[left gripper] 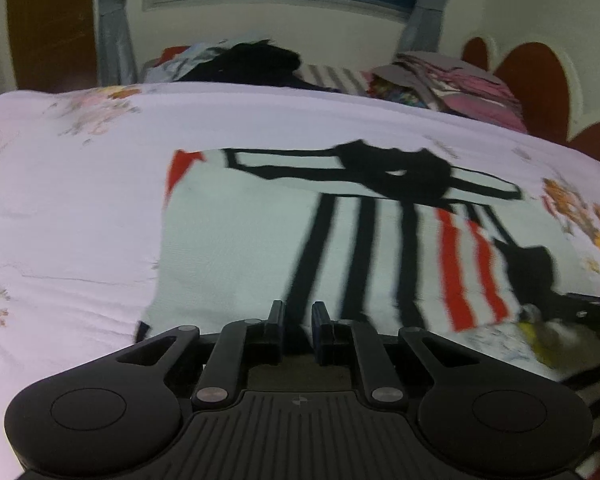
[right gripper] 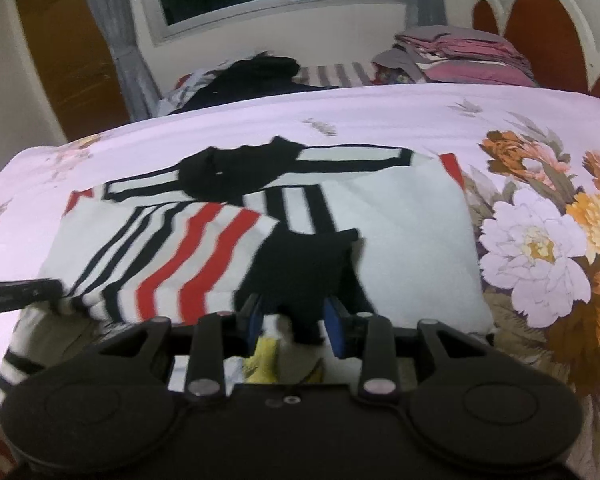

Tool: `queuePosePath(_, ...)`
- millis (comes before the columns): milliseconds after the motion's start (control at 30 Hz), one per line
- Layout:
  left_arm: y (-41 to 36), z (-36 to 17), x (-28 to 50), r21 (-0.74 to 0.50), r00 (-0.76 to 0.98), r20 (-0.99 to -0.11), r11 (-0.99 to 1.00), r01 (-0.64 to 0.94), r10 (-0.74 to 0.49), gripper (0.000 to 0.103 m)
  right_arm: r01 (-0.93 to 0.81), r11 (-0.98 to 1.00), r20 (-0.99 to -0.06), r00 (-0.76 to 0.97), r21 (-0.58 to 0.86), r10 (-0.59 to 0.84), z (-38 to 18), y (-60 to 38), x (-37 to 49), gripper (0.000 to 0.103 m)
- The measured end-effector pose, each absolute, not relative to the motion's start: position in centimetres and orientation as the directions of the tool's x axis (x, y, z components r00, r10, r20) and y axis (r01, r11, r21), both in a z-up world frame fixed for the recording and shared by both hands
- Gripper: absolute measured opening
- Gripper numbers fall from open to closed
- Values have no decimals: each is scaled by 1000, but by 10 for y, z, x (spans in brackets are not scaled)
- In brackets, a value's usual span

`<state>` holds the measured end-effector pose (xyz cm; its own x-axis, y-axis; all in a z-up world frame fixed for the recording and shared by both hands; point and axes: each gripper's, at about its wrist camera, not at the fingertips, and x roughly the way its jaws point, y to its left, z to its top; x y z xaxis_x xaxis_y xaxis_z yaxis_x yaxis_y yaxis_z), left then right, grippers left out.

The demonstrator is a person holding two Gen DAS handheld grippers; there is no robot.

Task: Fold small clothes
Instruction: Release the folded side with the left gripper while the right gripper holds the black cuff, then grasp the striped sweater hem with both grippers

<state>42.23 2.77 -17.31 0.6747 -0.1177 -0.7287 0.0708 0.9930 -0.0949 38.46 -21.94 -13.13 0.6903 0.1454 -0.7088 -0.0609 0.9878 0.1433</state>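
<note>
The shirt [right gripper: 400, 216] lies spread on the bed [right gripper: 380, 108], collar at 12 o'clock, with one striped sleeve [right gripper: 172, 256] already folded across the body. The right gripper [right gripper: 294, 314] pinches the sleeve's black cuff [right gripper: 304, 264]; the left gripper [left gripper: 298, 320], jaws slightly spread, holds nothing at the hem. The other side and the final fold seem left to do.
</note>
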Motion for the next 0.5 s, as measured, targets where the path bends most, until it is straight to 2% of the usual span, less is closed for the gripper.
queuePosePath(300,-13,-196,373,-130,599,-774,977,168,-206,12,-228,960,-754,600,160,268,-151,-186,347,32)
queuePosePath(500,-3,-200,342,-62,620,-769,984,167,-154,13,-243,968,-766,610,62,202,-159,-200,325,30)
